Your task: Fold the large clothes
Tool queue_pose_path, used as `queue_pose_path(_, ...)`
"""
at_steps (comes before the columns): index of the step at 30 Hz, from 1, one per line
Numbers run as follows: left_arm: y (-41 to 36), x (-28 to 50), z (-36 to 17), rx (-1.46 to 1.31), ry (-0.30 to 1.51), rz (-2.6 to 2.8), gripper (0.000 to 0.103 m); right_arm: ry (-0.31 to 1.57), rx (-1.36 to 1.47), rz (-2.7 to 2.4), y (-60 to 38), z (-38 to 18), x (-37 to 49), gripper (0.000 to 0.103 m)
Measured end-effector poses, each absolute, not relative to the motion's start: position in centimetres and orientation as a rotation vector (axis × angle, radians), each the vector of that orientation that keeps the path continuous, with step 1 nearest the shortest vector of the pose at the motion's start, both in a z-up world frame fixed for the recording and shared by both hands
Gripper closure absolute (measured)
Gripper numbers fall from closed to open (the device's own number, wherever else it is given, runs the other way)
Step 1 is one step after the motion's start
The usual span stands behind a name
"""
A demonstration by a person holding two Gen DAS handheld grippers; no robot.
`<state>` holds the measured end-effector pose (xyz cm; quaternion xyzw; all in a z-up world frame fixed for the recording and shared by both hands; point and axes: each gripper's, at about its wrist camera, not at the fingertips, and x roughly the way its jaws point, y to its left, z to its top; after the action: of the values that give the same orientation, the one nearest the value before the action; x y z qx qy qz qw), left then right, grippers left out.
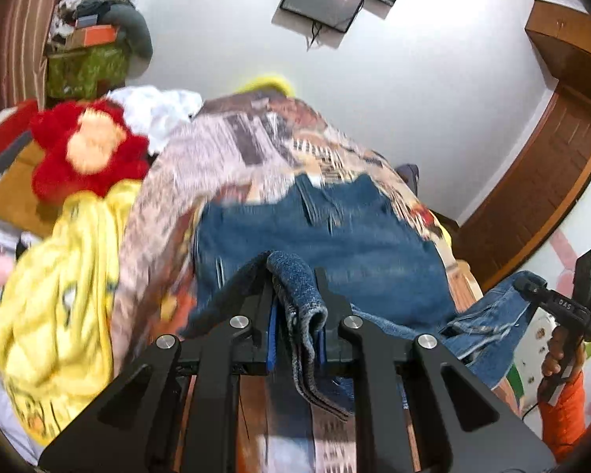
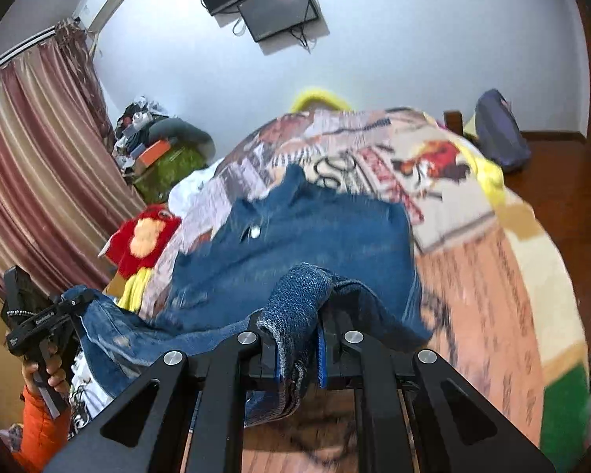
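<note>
Your left gripper (image 1: 297,303) pinches a thick folded hem of the blue denim garment (image 1: 335,244) between its fingers. Your right gripper (image 2: 295,339) pinches another bunched edge of the same denim, the cloth drooping over and below its fingers. The garment stretches between the two and spreads ahead across the patterned bedspread (image 2: 472,276). A red plush toy (image 1: 86,149) and a yellow blanket (image 1: 59,307) lie left of the denim. A dark wall screen (image 2: 275,8) hangs beyond the bed.
</note>
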<state>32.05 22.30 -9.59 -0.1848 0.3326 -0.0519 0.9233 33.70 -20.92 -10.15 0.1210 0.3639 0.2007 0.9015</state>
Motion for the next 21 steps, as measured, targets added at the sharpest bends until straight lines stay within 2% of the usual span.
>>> queue_pose_path(10,23.3,41.7,-8.5,-0.326,0.656,-0.058,0.088,0.714,0.239,0.386,-19.6,-8.0,43.8,0.093)
queue_pose_path(15,24.0,46.5,-9.7,-0.353,0.67,-0.036,0.088,0.736,0.265,0.348,-19.0,-10.0,49.7,0.093)
queue_pose_path(21,24.9,52.1,-13.6,-0.352,0.744,0.021,0.088,0.816,0.267,0.291,-17.9,-14.5,55.9,0.093)
